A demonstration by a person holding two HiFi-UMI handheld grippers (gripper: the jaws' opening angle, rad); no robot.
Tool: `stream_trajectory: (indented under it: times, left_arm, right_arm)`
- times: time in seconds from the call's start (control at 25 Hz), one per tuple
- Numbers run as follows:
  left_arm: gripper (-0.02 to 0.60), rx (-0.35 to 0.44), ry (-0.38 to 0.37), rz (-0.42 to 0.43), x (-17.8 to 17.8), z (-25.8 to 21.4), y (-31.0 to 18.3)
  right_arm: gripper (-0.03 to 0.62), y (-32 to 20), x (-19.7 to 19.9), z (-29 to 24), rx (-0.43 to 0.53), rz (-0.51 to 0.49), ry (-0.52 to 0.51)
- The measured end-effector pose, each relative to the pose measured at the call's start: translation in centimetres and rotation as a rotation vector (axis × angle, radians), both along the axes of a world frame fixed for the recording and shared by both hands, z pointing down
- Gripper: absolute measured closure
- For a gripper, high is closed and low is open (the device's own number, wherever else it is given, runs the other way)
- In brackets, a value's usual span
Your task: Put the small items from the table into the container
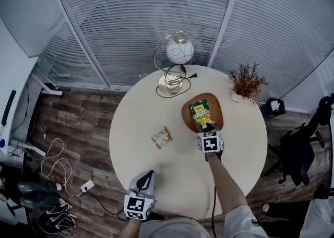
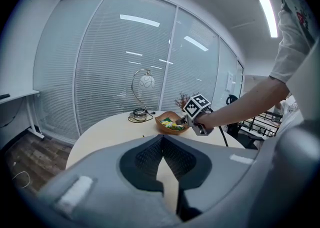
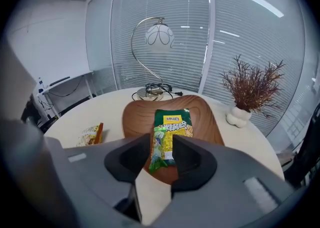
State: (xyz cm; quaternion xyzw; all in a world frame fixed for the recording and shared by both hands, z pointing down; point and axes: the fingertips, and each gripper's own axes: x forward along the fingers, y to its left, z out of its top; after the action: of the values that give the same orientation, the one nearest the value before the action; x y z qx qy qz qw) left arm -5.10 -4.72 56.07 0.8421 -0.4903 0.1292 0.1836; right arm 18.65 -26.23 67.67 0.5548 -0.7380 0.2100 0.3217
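Observation:
A brown wooden bowl (image 1: 218,107) (image 3: 136,117) sits right of the table's middle with a large green snack packet (image 1: 200,109) (image 3: 176,121) lying in it. A smaller green-and-yellow packet (image 3: 160,148) lies on the large one at the bowl's near rim, between the jaws of my right gripper (image 1: 205,126) (image 3: 161,156). The jaws stand a little apart, with no clear press on it. An orange-and-white snack packet (image 1: 162,137) (image 3: 91,134) lies on the table left of the bowl. My left gripper (image 1: 148,175) (image 2: 161,139) hovers at the near table edge, shut and empty.
The round cream table (image 1: 135,117) also carries a globe lamp (image 1: 176,54) (image 3: 159,37) with its cord at the far edge and a small potted dry plant (image 1: 246,81) (image 3: 252,84) at the far right. Chairs stand to the right, cables lie on the floor at left.

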Motion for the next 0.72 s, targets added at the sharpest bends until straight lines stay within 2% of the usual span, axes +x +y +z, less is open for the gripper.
stream_trajectory:
  times: [0.16, 0.28, 0.4, 0.52, 0.72]
  left_arm:
    - [0.581, 0.004, 0.005, 0.020, 1.1, -0.1, 0.0]
    - [0.581, 0.004, 0.006, 0.033, 2.0, -0.2, 0.2]
    - [0.581, 0.012, 0.006, 0.045, 3.0, -0.2, 0.1]
    - [0.581, 0.022, 0.018, 0.058, 4.2, 0.0, -0.7]
    - [0.581, 0.030, 0.021, 0.080, 4.2, -0.6, 0.0]
  right_arm:
    - [0.470, 1.3, 0.6, -2.6, 0.077, -0.008, -0.006]
    - [0.542, 3.2, 1.1, -4.5, 0.131, -0.011, -0.028]
    - [0.591, 5.9, 1.3, -5.8, 0.171, -0.067, -0.007]
    - [0.591, 9.3, 1.8, -7.6, 0.214, -0.129, 0.010]
    - [0.592, 17.2, -0.1, -10.1, 0.291, -0.125, -0.085]
